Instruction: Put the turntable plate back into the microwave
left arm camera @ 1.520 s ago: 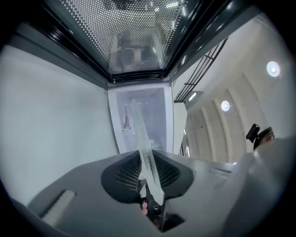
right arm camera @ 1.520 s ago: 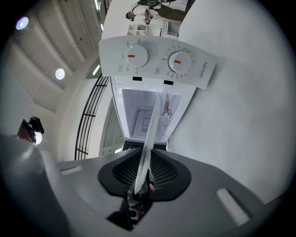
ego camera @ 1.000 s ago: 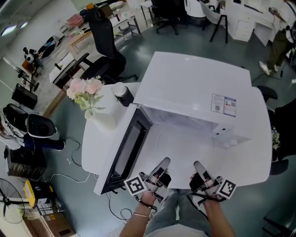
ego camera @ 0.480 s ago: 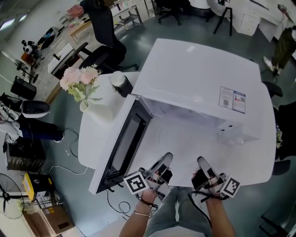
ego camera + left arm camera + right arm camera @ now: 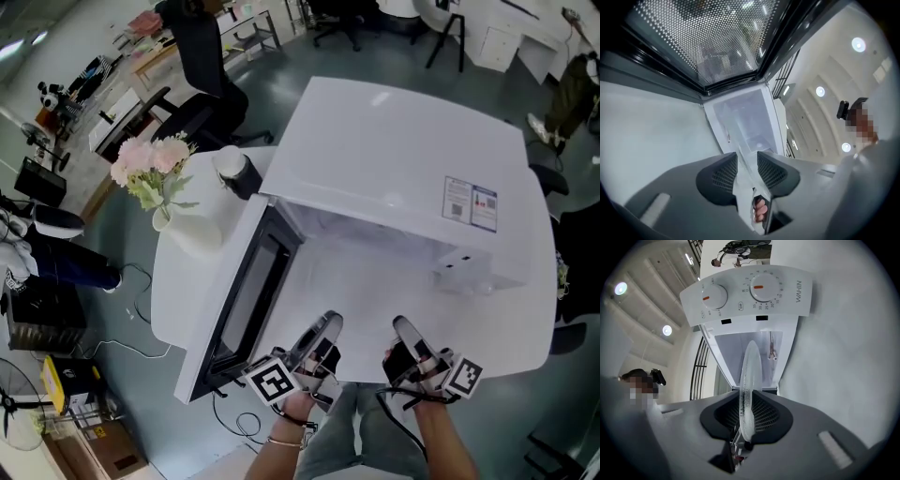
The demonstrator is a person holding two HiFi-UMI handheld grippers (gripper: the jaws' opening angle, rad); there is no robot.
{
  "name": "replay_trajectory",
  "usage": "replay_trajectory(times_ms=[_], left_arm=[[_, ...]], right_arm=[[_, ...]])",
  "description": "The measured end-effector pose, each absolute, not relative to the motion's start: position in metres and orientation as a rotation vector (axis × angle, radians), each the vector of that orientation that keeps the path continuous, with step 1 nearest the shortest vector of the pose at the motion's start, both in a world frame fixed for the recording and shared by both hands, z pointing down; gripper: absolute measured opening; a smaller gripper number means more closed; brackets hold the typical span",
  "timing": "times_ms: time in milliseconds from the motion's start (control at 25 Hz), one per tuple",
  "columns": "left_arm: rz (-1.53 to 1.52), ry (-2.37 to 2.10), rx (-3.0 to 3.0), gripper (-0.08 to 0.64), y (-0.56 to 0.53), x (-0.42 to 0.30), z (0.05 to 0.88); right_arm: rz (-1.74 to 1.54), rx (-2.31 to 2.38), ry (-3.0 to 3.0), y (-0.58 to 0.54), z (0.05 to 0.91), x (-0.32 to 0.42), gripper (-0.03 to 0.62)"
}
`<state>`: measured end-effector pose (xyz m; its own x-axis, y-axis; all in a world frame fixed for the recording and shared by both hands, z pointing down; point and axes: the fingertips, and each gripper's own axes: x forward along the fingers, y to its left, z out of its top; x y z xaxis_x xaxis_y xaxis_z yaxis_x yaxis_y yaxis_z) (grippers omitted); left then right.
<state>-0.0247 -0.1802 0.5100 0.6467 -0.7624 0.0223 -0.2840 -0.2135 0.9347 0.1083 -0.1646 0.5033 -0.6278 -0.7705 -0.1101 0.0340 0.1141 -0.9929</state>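
Note:
The white microwave (image 5: 403,178) stands on a white table with its door (image 5: 246,300) swung open to the left. Both grippers point level into the cavity from the front. In the right gripper view the clear glass turntable plate (image 5: 751,366) stands edge-on, and my right gripper (image 5: 749,401) is shut on its rim. My left gripper (image 5: 746,161) has just been opening its jaws. The plate's pale rim (image 5: 746,176) still lies between its pads, which no longer press on it. In the head view the left gripper (image 5: 325,330) and right gripper (image 5: 403,330) sit side by side at the opening, and the plate is hard to make out.
The door's mesh window (image 5: 708,37) hangs close beside the left gripper. The control panel (image 5: 750,291) with two knobs is beside the cavity. A vase of pink flowers (image 5: 150,173) and a black and white cup (image 5: 234,173) stand left of the microwave. An office chair (image 5: 202,66) is behind.
The left gripper has rolled a little and its jaws stand wider. The right gripper has kept its place. The head view has shifted slightly.

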Motion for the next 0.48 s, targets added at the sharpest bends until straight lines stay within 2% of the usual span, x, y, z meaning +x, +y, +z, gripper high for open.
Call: replay_trajectory(times_ms=[160, 480], left_arm=[[-0.511, -0.908, 1.818, 0.171, -0.178, -0.029, 0.509], [-0.294, -1.199, 1.998, 0.188, -0.167, -0.041, 0.503]], right_arm=[[-1.571, -0.726, 1.748, -0.170, 0.502, 0.110, 0.057], [-1.542, -0.737, 1.741, -0.180, 0.499, 0.111, 0.057]])
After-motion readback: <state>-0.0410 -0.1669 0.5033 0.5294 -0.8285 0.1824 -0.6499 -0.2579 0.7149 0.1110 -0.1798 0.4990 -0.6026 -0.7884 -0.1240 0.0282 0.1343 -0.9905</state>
